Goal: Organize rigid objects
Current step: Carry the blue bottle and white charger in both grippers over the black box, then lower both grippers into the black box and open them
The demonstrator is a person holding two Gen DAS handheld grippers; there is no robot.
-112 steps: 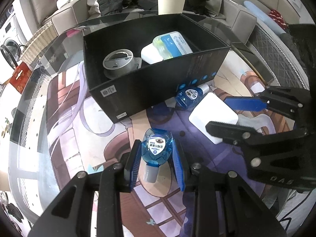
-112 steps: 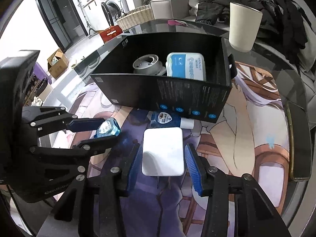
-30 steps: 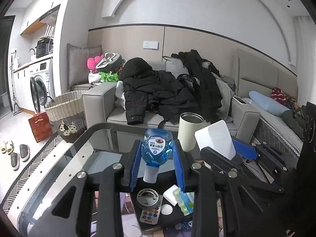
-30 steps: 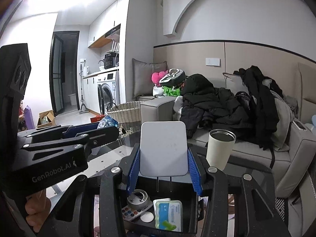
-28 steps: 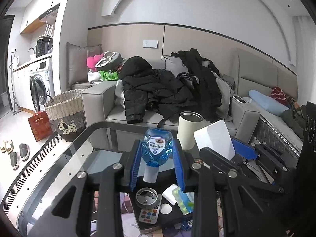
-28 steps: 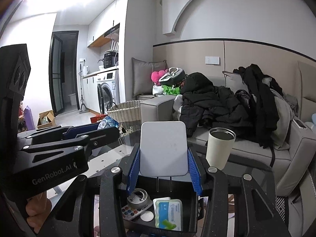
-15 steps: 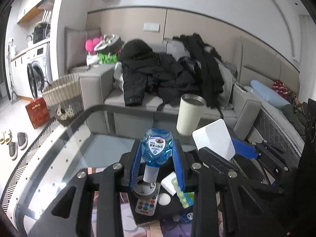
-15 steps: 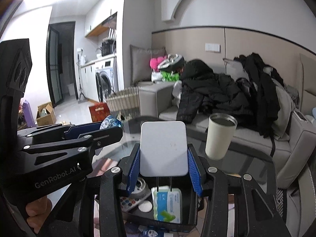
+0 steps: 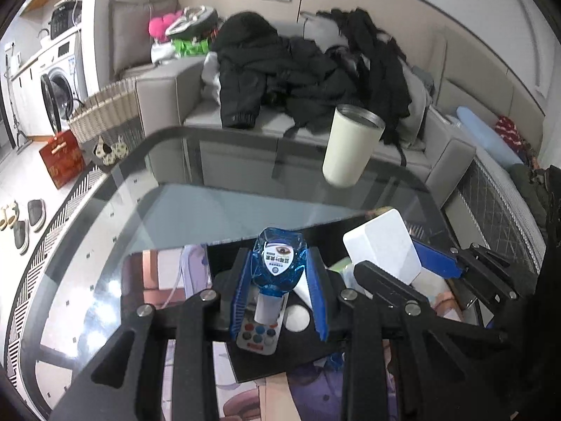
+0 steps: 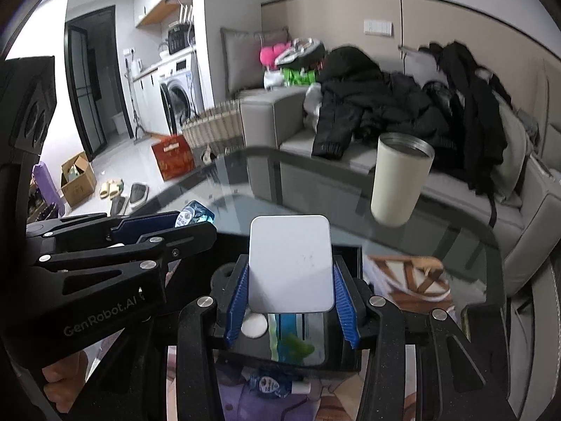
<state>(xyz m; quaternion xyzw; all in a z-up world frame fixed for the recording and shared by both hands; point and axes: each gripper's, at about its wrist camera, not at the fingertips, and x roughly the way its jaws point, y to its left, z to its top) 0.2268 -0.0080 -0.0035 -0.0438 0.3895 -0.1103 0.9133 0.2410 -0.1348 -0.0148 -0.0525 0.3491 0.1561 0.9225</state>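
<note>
Glass worktop (image 9: 224, 207) sitting before grey sofa (image 10: 350, 147). Black coats (image 9: 280, 73) lying heaped on sofa; pink toy (image 10: 271, 52) sitting at its left end. Cream tumbler (image 10: 399, 182) standing on worktop's far edge. Wicker basket (image 9: 105, 115) and red box (image 10: 173, 161) sitting on pale floor (image 10: 115, 168). Washer (image 10: 178, 94) standing under counter along left wall. Slippers (image 9: 21, 221) lying on floor. Dark door (image 10: 87, 84) showing far left; beige panelled wall (image 9: 350, 3) running behind sofa.

Black box (image 10: 352, 358) mostly hidden behind both grippers; second blue bottle (image 10: 271, 386) partly covered; box contents half-glimpsed
</note>
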